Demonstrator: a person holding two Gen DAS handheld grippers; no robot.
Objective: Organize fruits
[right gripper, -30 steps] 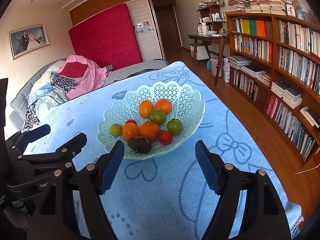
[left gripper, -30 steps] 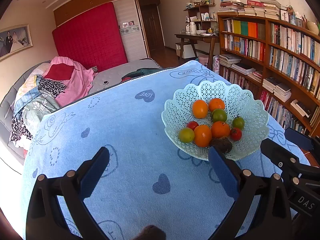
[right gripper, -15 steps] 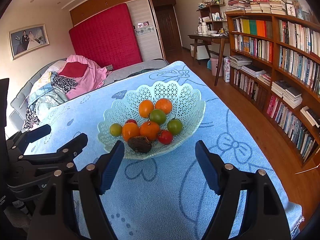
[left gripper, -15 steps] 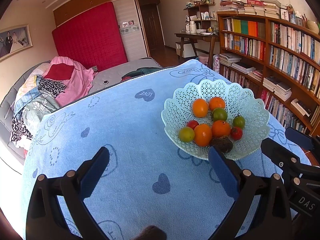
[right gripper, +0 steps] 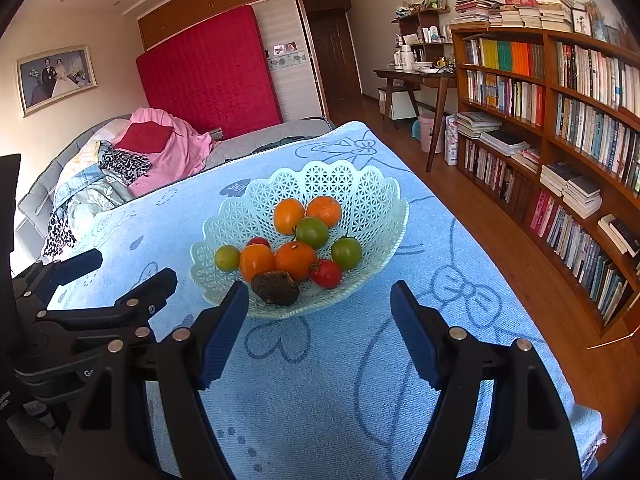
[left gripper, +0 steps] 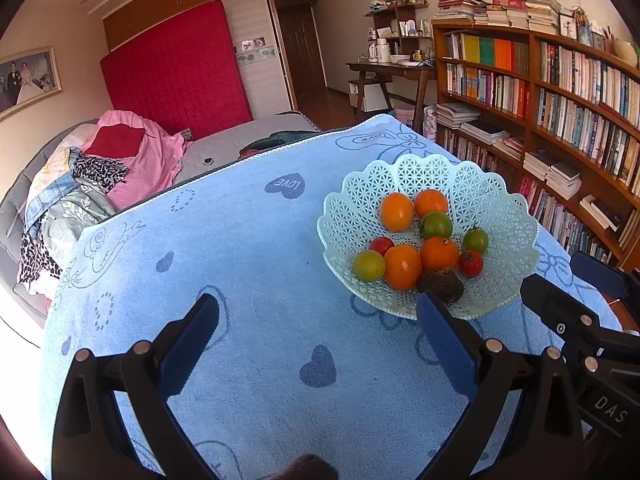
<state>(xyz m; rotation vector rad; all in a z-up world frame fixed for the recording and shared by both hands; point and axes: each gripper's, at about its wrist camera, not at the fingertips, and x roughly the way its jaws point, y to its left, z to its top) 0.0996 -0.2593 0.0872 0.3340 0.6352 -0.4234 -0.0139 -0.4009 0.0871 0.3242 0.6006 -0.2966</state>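
A pale green lattice basket (left gripper: 492, 200) (right gripper: 360, 188) sits on a light blue cloth (left gripper: 256, 248) (right gripper: 320, 380). In it lie several oranges (right gripper: 295, 259), green tomatoes (right gripper: 312, 232), red tomatoes (right gripper: 327, 273) and one dark brown wrinkled fruit (right gripper: 275, 287) at its near rim. My left gripper (left gripper: 316, 320) stands open over bare cloth, left of the basket; its right finger (left gripper: 444, 340) overlaps the basket's near edge. My right gripper (right gripper: 316, 304) is open just in front of the basket, holding nothing. Each gripper shows at the side of the other's view.
The cloth-covered table ends at the right above a wooden floor (right gripper: 520, 264). A tall bookcase (right gripper: 560, 128) fills the right wall. Behind the table are a bed with piled clothes (right gripper: 120, 160), a red headboard (right gripper: 208, 80) and a desk (right gripper: 416, 76).
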